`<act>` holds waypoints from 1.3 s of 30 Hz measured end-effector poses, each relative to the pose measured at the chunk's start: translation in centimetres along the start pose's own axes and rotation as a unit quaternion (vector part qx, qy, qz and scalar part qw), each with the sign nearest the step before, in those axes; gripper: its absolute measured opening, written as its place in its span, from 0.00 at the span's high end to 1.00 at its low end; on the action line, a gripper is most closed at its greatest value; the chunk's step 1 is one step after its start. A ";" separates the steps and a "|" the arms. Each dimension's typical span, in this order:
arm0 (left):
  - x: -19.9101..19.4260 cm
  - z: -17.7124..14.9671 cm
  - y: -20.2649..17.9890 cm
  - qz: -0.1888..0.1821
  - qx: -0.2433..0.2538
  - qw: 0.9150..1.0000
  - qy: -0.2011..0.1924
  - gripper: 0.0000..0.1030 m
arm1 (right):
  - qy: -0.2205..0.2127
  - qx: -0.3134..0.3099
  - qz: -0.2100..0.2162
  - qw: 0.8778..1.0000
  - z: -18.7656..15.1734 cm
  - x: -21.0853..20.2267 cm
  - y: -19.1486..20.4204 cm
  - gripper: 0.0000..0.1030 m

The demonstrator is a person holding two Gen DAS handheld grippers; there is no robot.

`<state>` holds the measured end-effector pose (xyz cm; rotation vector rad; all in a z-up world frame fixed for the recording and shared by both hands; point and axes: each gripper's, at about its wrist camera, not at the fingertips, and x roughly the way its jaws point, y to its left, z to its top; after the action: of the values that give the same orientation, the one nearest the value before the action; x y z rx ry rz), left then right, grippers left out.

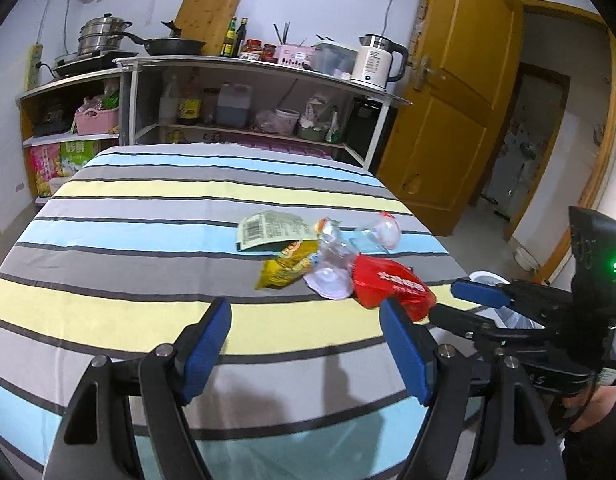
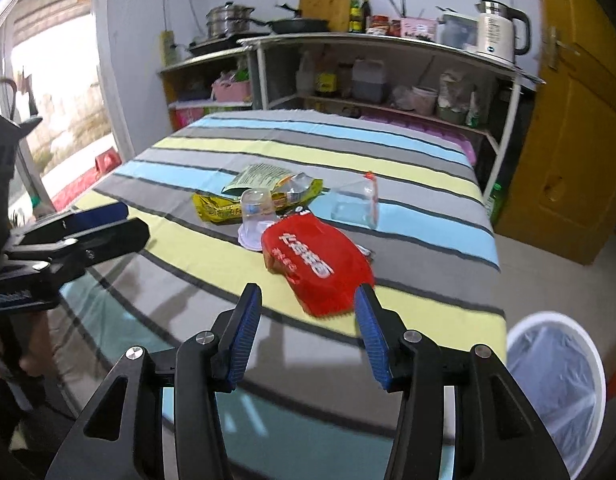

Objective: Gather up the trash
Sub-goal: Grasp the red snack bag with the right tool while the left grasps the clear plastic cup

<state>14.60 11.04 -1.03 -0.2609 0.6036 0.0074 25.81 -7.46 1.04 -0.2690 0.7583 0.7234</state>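
A pile of trash lies on the striped table: a red snack bag point(image 2: 318, 266) point(image 1: 392, 286), a yellow wrapper point(image 2: 223, 206) point(image 1: 285, 268), a green-white packet point(image 2: 259, 176) point(image 1: 273, 230), an overturned clear plastic cup point(image 2: 256, 216) point(image 1: 332, 266) and a clear bag with red tip point(image 2: 358, 202) point(image 1: 382, 230). My right gripper point(image 2: 308, 332) is open, just short of the red bag's near edge. It also shows in the left wrist view point(image 1: 460, 300). My left gripper point(image 1: 303, 348) is open and empty over the table's near side, left of the pile.
A white bin with a clear liner point(image 2: 556, 380) stands on the floor right of the table point(image 2: 428, 176). Shelves with kitchenware point(image 1: 247, 96) stand behind the table. A yellow door point(image 1: 448, 112) is at the right.
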 end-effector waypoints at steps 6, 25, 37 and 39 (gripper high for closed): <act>0.4 0.6 0.8 -0.003 -0.006 1.000 -0.002 0.24 | 0.025 -0.022 0.002 0.999 0.8 2.4 -0.1 0.52; 2.3 1.3 -0.3 -0.023 0.004 1.000 0.015 0.24 | 0.027 0.039 0.014 0.999 0.5 2.0 -2.4 0.73; 6.7 2.7 -2.5 -0.029 0.008 0.998 0.059 0.29 | 0.016 0.100 0.016 0.995 -1.3 -0.7 -5.1 0.73; 7.2 2.9 -2.8 -0.026 0.009 0.998 0.062 0.32 | 0.014 0.105 0.014 0.994 -1.5 -0.9 -5.5 0.73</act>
<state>22.39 8.58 -2.08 -0.2615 0.7199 -0.0649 28.30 -12.61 0.50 -0.0777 0.8588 0.6624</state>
